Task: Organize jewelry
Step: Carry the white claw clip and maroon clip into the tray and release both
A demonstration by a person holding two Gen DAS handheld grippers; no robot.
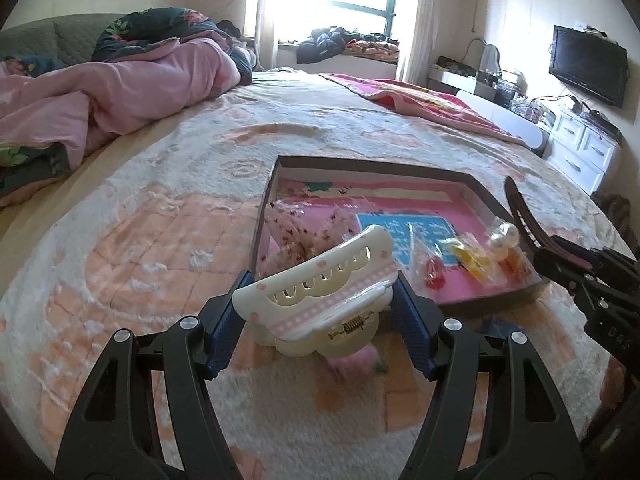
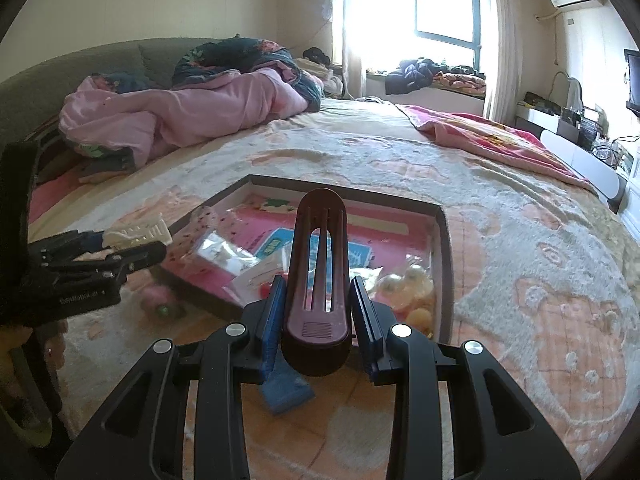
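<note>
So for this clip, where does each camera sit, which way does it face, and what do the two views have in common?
Left wrist: rides the left hand-held gripper, facing along its fingers across the bed to the tray; it holds a cream hair claw.
Right wrist: rides the right hand-held gripper, facing the same tray; it holds a maroon hair clip.
Shared: tray, pink quilt, window; each view catches the other gripper at its edge.

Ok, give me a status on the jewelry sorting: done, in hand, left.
Done: several small bags and pearly beads already lie in the shallow box.
In hand: the left hand-held gripper holds a cream claw clip; the right hand-held gripper holds a maroon hair clip. Neither is in the box yet.
Left: a pink item on the bedspread beside the box.
</note>
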